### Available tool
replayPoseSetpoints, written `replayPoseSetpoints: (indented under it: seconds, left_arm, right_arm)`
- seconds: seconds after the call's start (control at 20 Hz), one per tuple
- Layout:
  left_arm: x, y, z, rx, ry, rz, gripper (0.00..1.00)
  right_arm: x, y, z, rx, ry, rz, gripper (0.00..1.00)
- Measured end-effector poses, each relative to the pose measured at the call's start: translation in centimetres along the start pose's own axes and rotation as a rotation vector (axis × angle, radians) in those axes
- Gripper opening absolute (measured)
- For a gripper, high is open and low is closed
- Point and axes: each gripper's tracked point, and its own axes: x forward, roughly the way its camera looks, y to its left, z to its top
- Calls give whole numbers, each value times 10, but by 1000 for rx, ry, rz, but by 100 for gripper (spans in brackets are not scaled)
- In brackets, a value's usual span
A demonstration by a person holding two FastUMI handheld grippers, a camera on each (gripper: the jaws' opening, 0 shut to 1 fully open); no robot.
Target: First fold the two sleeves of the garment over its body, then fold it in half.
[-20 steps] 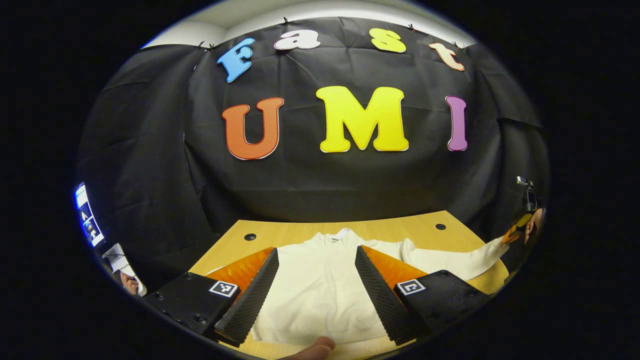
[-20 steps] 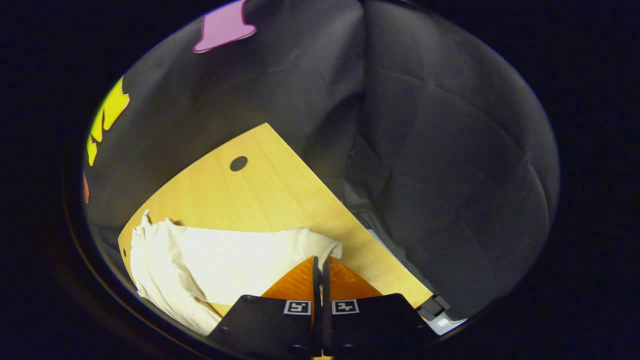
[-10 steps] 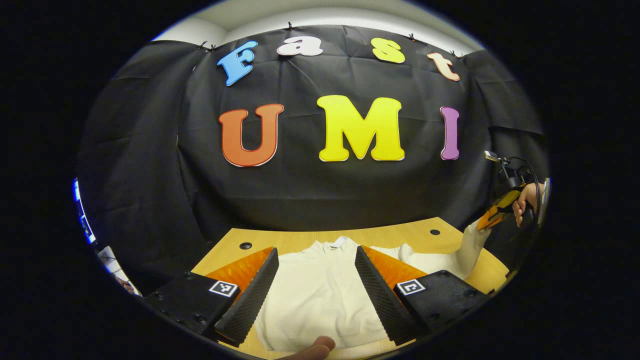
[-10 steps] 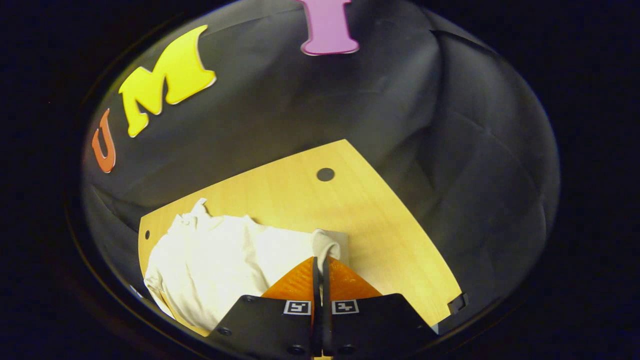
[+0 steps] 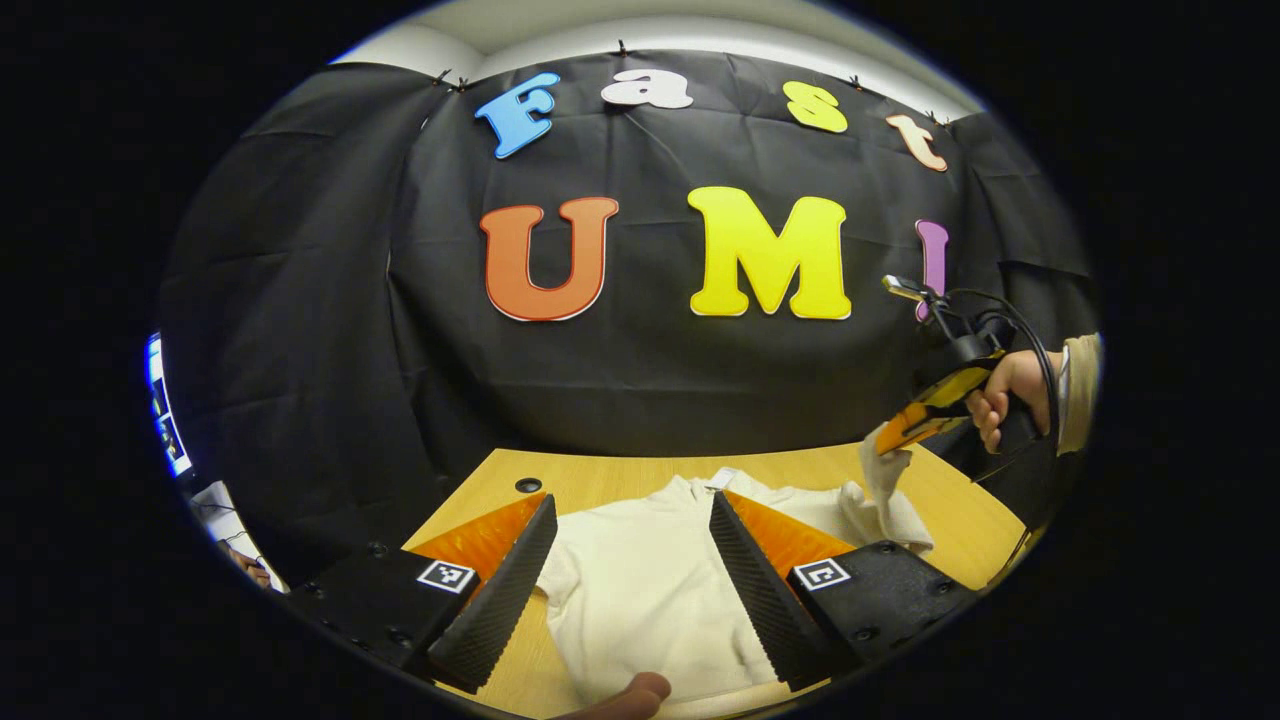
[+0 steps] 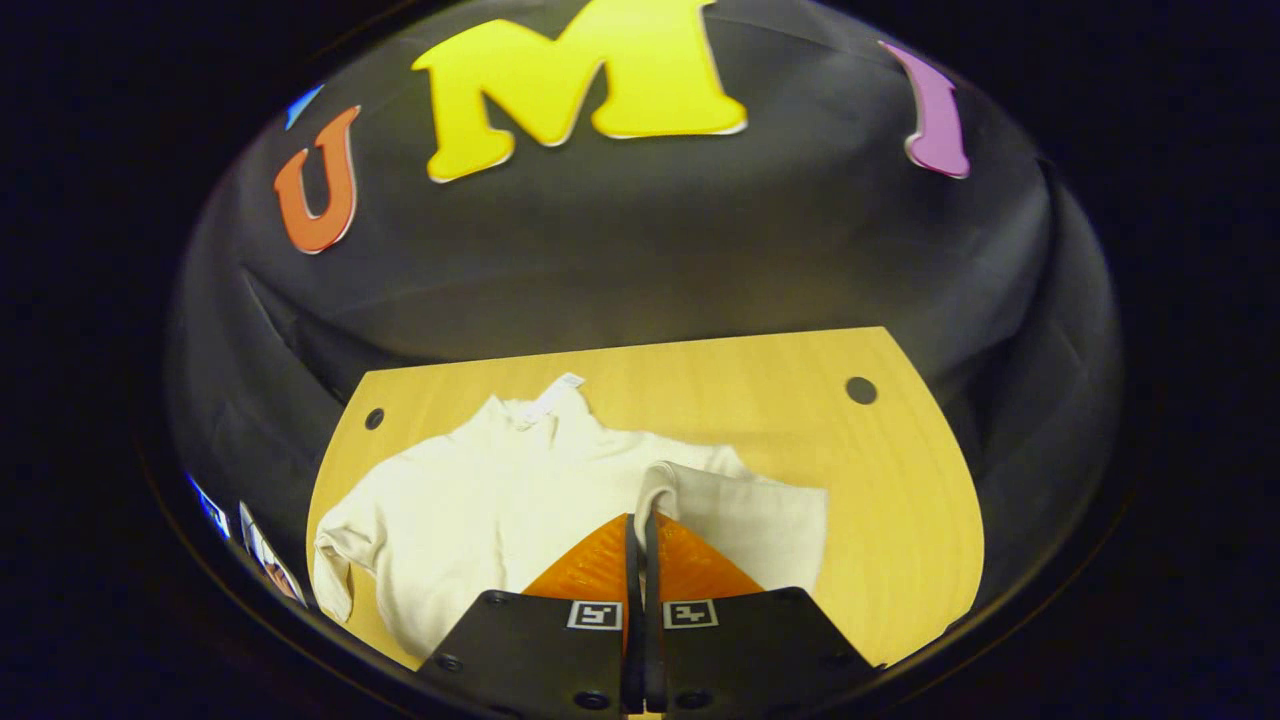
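Left gripper hovers low over the near hem of the white garment, fingers wide apart, nothing between them. Right gripper is clamped on the sleeve cuff, lifted above the wooden table. Versus 1.0 s ago, the sleeve has swung inward over the garment's body.

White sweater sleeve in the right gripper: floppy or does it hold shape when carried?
Likely floppy: the sleeve hangs limp from the right gripper and creases beneath it. Probably light, since a cuff pinch lifts it. The sweater body looks apt to drag and bunch on the smooth table.
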Motion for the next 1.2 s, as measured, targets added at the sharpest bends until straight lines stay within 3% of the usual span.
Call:
replayPoseSetpoints:
  seconds: [0.3, 0.55, 0.75, 0.95, 1.2]
  left_arm:
    - [-1, 28, -17, -26, 43, 19, 99]
    - [-5, 59, -37, -22, 87, 59, 100]
    - [-9, 72, -49, 1, 98, 78, 99]
    - [-11, 72, -62, 29, 112, 57, 100]
    - [-13, 72, -81, -20, 165, 67, 100]
  right_arm:
    - [49, 145, -21, -23, 90, 168, 0]
    - [82, 232, -45, -113, 106, 226, 0]
    - [109, 263, -67, -122, 155, 221, 0]
    - [125, 293, -95, -181, 205, 263, 0]
    - [142, 318, -116, -257, 219, 262, 2]
